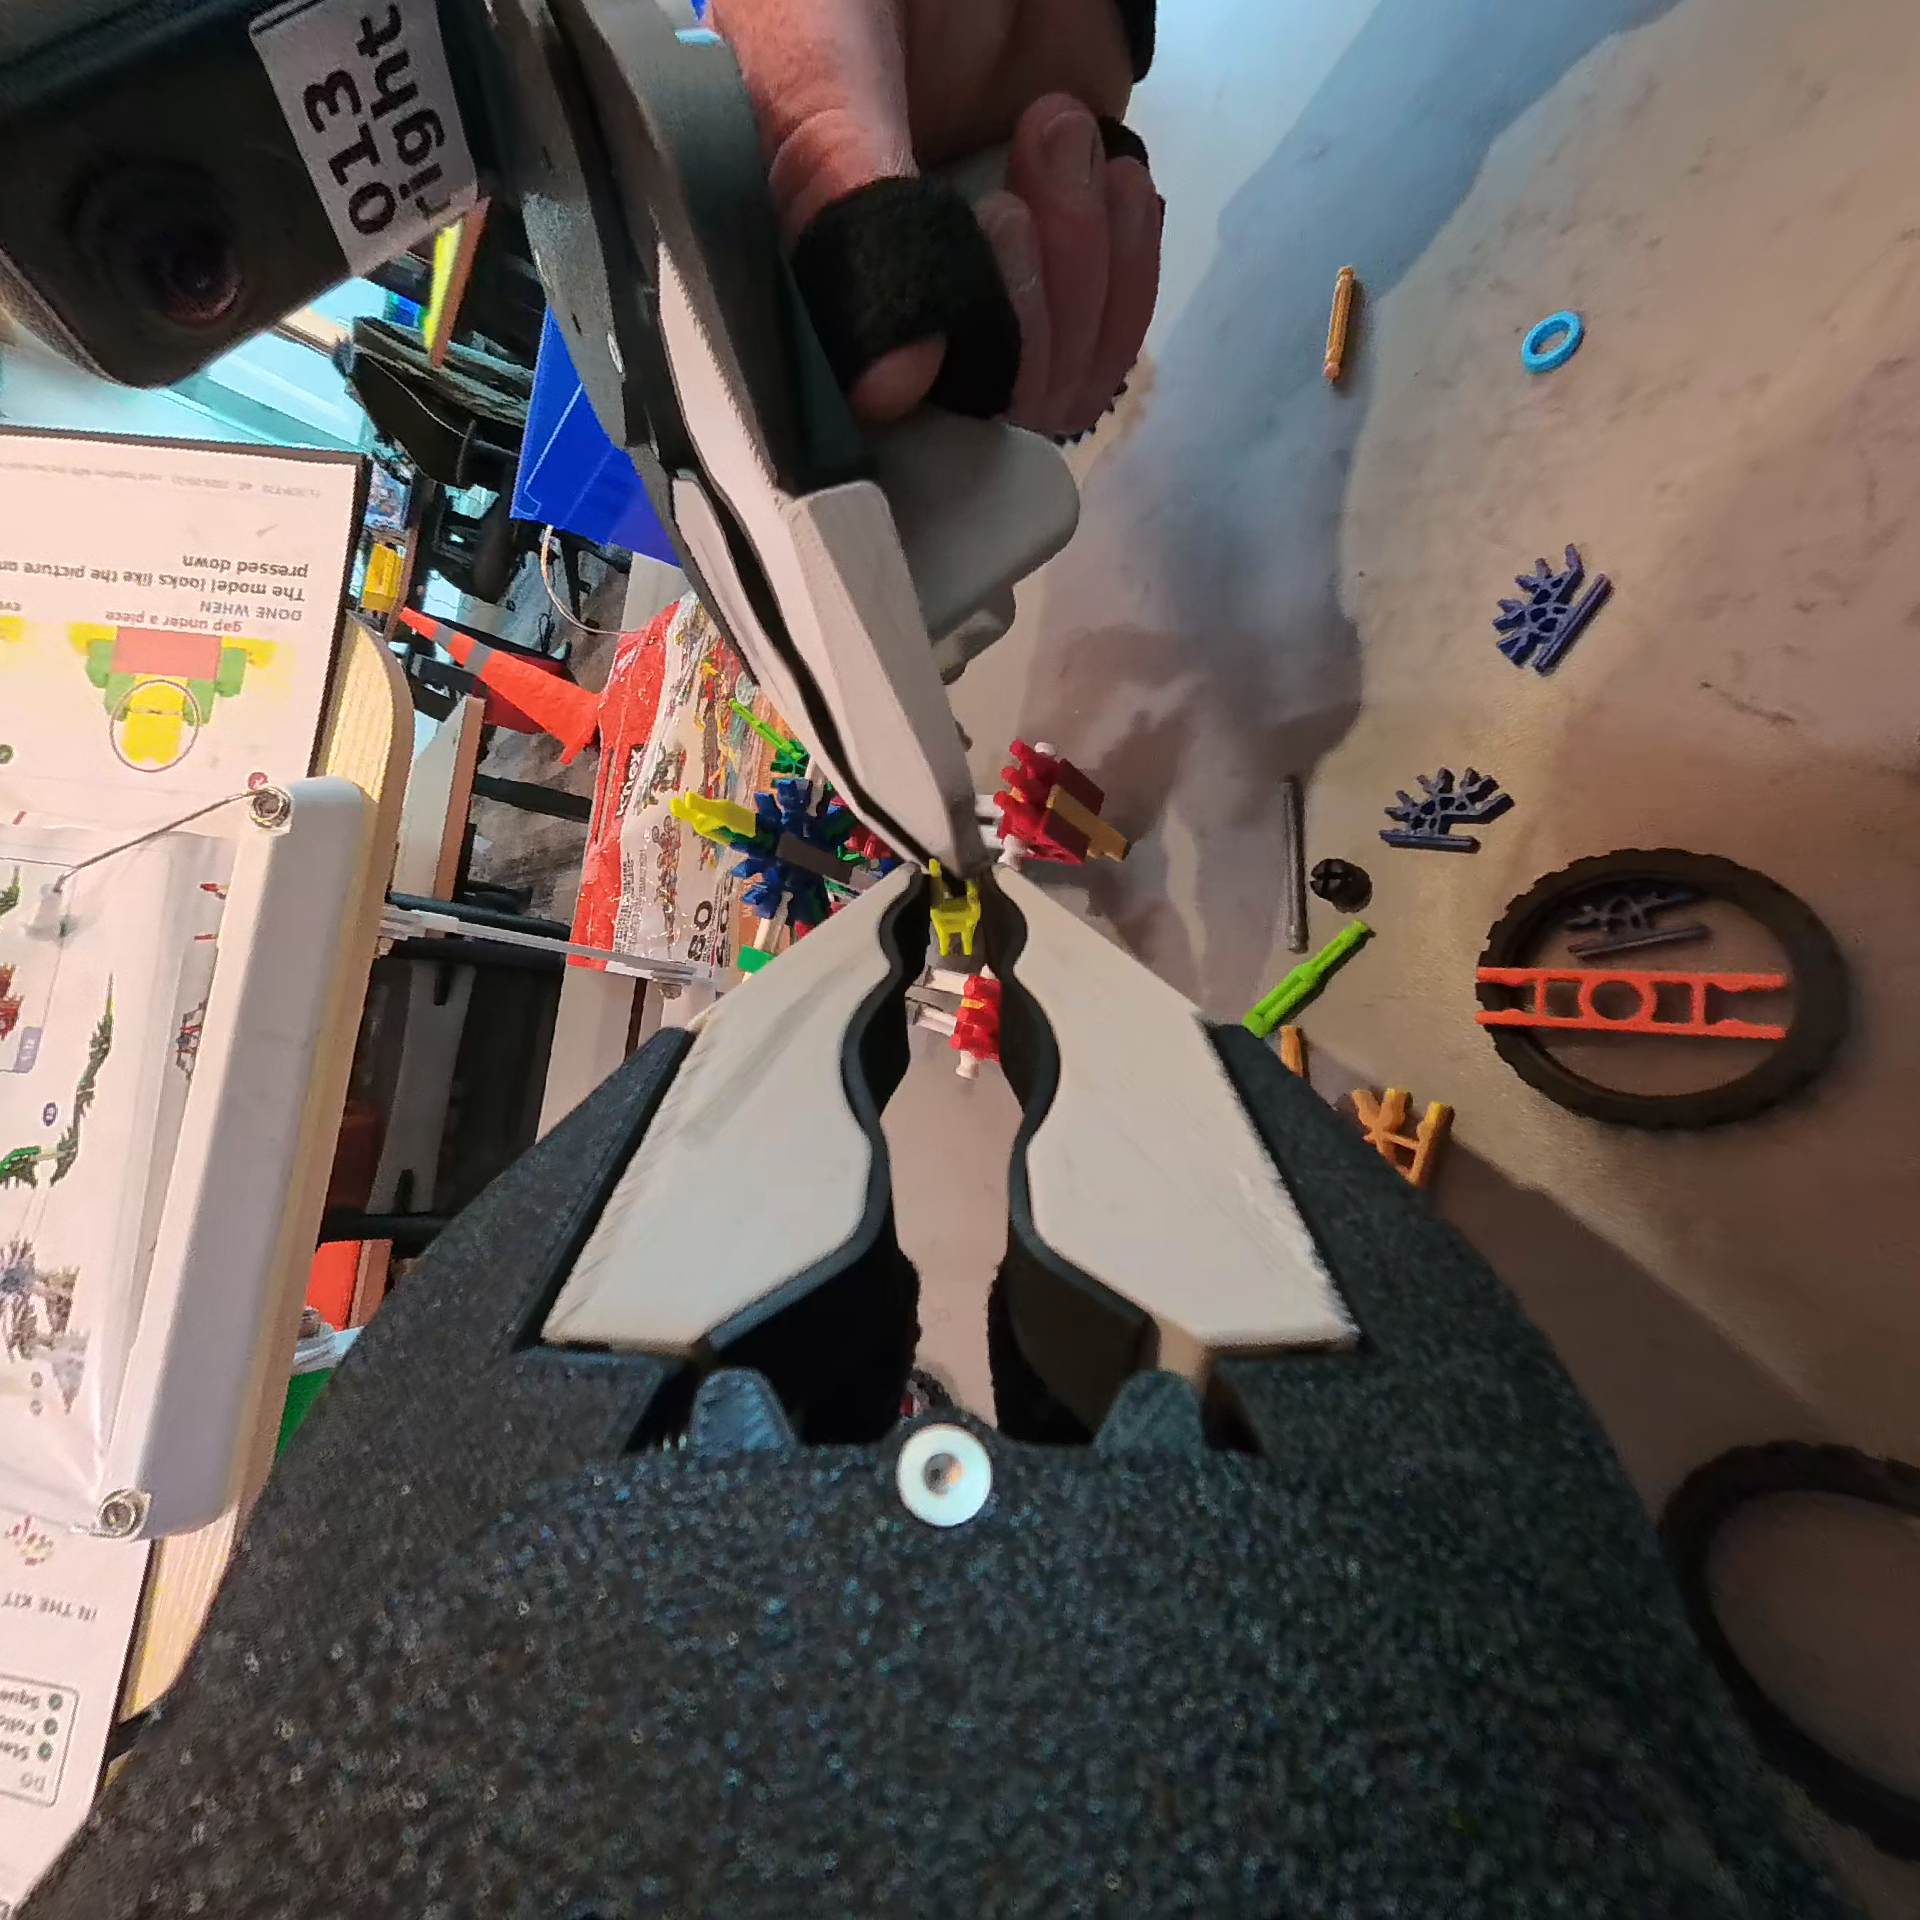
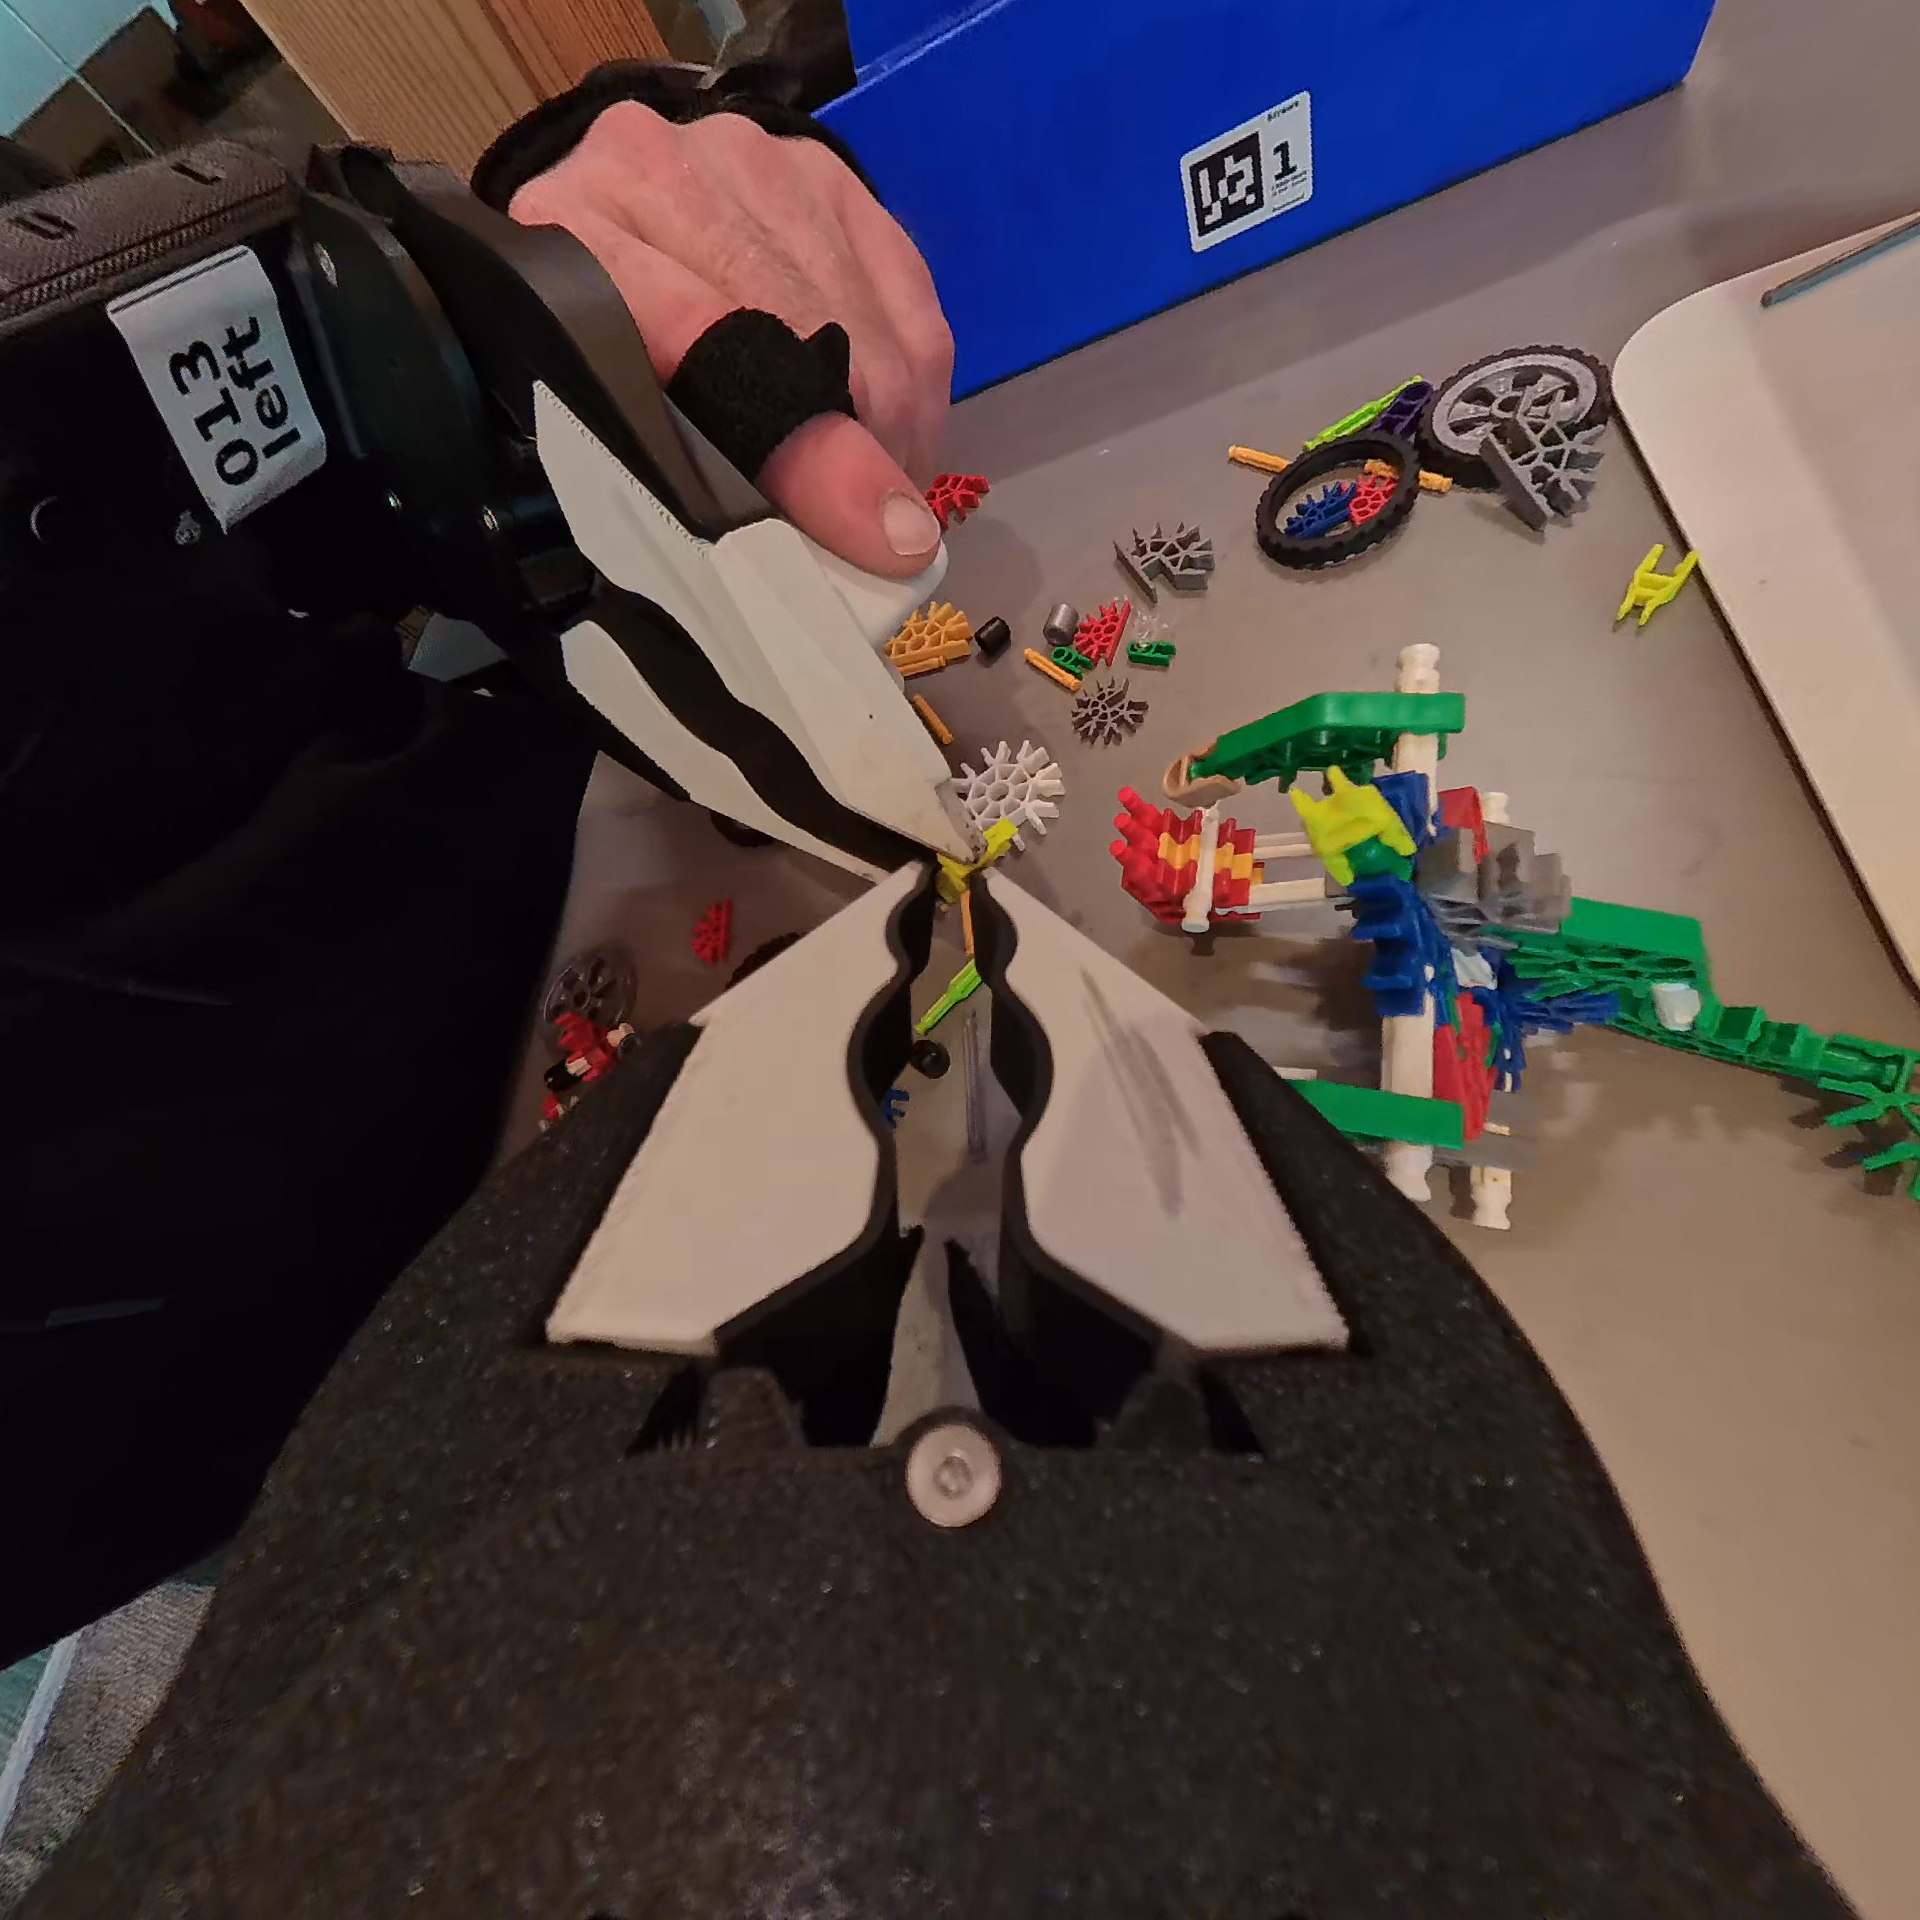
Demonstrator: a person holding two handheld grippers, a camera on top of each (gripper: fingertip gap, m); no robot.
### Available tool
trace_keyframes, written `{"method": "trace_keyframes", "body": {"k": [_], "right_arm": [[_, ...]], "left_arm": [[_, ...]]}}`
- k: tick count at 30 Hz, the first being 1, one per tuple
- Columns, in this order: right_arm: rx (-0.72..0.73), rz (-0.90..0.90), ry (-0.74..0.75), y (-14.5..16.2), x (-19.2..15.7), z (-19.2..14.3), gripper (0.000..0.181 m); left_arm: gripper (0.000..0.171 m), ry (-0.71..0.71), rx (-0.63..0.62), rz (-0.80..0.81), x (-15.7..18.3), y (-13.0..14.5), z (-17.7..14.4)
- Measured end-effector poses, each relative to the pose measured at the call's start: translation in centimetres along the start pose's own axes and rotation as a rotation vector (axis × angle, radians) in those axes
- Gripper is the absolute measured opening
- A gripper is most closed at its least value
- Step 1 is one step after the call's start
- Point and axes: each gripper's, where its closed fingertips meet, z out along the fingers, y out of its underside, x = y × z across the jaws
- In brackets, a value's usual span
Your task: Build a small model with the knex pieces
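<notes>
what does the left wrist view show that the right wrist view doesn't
Only the left wrist view shows the instruction sheet, the orange ladder piece inside a black tyre and a blue ring. Only the right wrist view shows the blue bin, the spoked grey wheel and the green-winged model. Both show the left gripper and right gripper meeting tip to tip on a small yellow connector.

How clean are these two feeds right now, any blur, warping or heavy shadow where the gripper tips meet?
Left wrist view: strong wide-angle warping, soft shadows on the table, left gripper and yellow piece fairly sharp. Right wrist view: edges bend too, built model slightly motion-smeared, right gripper tips clear, no glare.
</notes>
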Motion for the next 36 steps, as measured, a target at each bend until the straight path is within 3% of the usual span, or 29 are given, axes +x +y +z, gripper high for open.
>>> {"method": "trace_keyframes", "body": {"k": [23,26,31,36], "right_arm": [[0.011,-0.086,0.068,-0.3,0.4,-1.4,0.0],[0.011,-0.061,0.024,-0.1,-0.2,-1.3,0.021],[0.09,-0.023,-0.083,-1.0,-1.4,-1.4,0.022],[0.184,-0.022,-0.264,-2.1,-4.0,-1.9,0.03]], "left_arm": [[0.007,0.006,0.075,-0.098,-0.3,-0.8,-0.1],[0.007,-0.003,0.116,-0.13,-0.6,-1.4,-0.3],[0.007,-0.009,0.193,-0.165,-1.0,-2.1,-1.1],[0.006,-0.057,0.32,-0.057,-1.4,-4.5,-3.1]]}}
